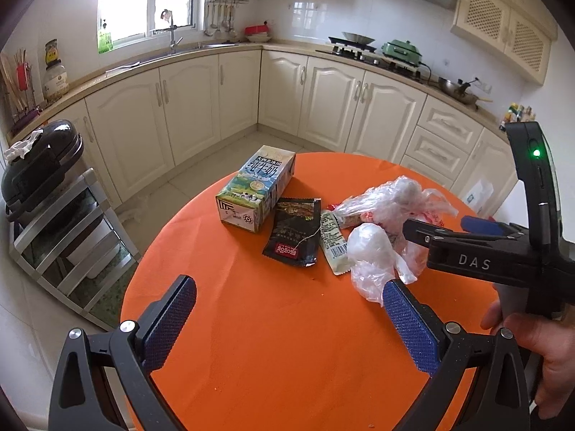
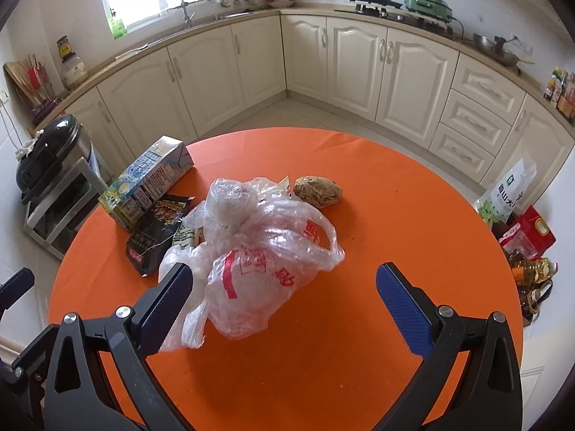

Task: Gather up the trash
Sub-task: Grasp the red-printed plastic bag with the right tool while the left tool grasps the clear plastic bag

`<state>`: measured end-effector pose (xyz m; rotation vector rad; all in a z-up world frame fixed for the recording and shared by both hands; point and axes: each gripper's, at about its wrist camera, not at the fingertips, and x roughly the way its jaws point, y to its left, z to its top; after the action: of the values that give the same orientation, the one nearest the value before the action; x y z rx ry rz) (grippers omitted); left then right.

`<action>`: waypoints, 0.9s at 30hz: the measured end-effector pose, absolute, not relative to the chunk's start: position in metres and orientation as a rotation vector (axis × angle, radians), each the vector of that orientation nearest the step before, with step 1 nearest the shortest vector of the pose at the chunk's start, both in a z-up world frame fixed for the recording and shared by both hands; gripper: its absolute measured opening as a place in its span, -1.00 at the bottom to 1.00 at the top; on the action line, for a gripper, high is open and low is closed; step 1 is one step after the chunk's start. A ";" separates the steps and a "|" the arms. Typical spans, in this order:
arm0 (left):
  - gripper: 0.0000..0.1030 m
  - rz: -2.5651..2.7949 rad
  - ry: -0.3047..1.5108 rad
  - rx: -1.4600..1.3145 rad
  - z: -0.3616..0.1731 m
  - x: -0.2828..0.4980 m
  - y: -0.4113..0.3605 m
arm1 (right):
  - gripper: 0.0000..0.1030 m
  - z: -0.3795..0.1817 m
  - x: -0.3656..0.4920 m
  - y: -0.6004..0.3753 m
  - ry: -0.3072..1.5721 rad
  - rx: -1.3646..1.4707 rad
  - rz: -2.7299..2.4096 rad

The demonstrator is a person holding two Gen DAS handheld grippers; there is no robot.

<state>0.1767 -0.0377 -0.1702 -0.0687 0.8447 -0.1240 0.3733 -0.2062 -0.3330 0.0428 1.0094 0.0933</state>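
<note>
On the round orange table point(image 2: 359, 165) lies the trash: a boxy printed milk carton point(image 1: 257, 188) on its side; beside it a flat black foil packet point(image 1: 294, 231) and a narrow wrapper point(image 1: 332, 242); crinkled clear plastic bags point(image 2: 258, 248) with red print; a lumpy brown crumpled wad point(image 2: 317, 191) just behind; the left gripper point(image 1: 289, 314) and right gripper point(image 2: 284, 303) both gape wide, their blue ribbed pads holding nothing.
</note>
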 end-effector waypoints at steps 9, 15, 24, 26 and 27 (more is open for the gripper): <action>0.98 -0.126 0.880 -0.050 -0.183 0.226 -0.056 | -0.07 -0.364 0.401 -0.207 1.050 0.075 0.196; 0.98 -0.158 0.885 -0.023 -0.192 0.234 -0.070 | -0.12 -0.355 0.372 -0.227 0.997 0.130 0.211; 0.98 -0.194 0.922 0.040 -0.222 0.265 -0.097 | -0.12 -0.346 0.327 -0.264 0.993 0.178 0.156; 0.98 -0.195 0.936 0.038 -0.231 0.276 -0.099 | -0.12 -0.347 0.323 -0.269 1.000 0.183 0.150; 0.98 -0.191 0.941 0.037 -0.234 0.281 -0.101 | -0.12 -0.349 0.320 -0.271 1.008 0.180 0.147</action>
<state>0.2814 -0.1005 -0.2339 0.0368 0.9412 -0.1910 0.3205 -0.2706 -0.3488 0.1795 1.0077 0.1468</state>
